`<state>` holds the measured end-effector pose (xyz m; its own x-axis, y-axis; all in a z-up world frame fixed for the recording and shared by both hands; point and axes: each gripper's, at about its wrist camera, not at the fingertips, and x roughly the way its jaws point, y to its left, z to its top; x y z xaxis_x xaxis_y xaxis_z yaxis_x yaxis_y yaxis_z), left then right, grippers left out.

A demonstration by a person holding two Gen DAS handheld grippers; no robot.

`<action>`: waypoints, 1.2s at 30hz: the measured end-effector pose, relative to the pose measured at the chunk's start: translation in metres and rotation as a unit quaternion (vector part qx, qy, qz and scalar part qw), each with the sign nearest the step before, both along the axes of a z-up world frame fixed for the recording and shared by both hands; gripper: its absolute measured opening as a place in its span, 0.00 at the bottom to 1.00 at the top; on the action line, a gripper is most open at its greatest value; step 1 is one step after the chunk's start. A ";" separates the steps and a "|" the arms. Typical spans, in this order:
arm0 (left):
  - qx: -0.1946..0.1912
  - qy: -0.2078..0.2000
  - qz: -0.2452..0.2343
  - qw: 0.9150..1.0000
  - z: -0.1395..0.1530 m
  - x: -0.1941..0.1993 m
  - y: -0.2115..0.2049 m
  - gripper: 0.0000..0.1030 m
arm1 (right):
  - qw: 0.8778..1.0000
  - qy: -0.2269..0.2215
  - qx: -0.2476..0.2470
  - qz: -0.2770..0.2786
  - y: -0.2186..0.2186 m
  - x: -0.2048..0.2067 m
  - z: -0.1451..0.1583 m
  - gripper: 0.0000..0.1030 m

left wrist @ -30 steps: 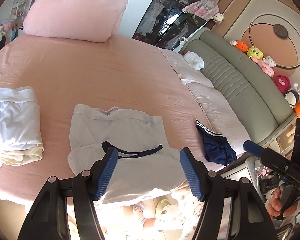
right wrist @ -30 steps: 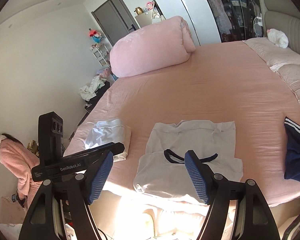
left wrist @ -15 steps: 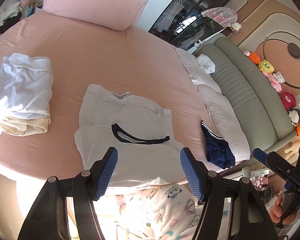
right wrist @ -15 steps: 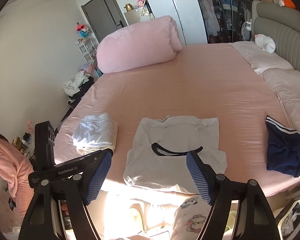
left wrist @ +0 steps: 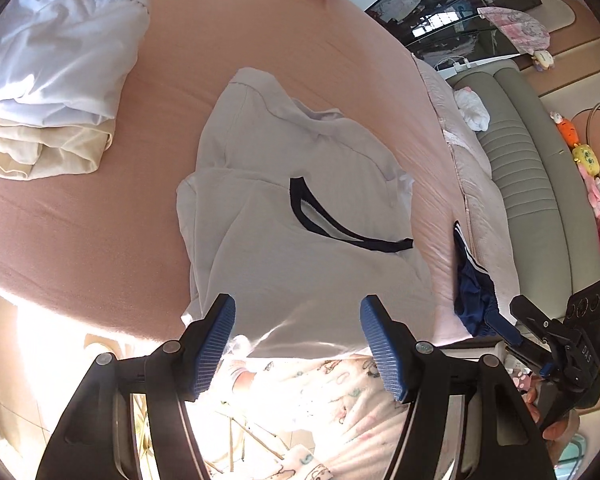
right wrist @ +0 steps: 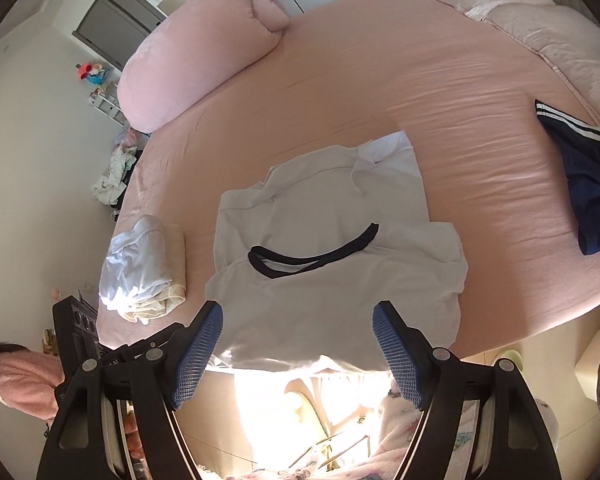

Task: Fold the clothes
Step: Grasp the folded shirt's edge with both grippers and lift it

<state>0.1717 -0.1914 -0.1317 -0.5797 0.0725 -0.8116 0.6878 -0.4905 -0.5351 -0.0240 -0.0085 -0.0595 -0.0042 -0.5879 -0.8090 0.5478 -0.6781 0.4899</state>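
Change: we've dropped both grippers toward the white T-shirt's [left wrist: 300, 264] near hem.
T-shirt: half-folded on the bed [right wrist: 440, 92].
Left gripper [left wrist: 298, 344]: parted, empty.
Right gripper [right wrist: 298, 350]: wide, empty.
Meaning: next fold looks imminent.

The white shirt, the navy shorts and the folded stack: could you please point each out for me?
white shirt [right wrist: 320, 280]: right wrist view, chest panel below the dark collar.
navy shorts [right wrist: 588, 184]: right wrist view, dark fabric below the striped waistband.
folded stack [left wrist: 56, 60]: left wrist view, top white garment.
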 end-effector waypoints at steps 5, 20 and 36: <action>0.005 -0.031 -0.008 0.999 -0.023 0.004 0.004 0.61 | 0.998 -0.026 0.043 -0.039 0.021 -0.027 -0.034 0.75; 0.049 -0.090 0.002 0.995 -0.066 0.020 0.000 0.61 | 0.988 -0.064 0.143 -0.011 -0.002 -0.030 -0.106 0.75; 0.008 -0.108 0.000 0.994 -0.061 0.018 0.024 0.80 | 0.978 -0.102 0.182 -0.004 -0.002 -0.030 -0.145 0.75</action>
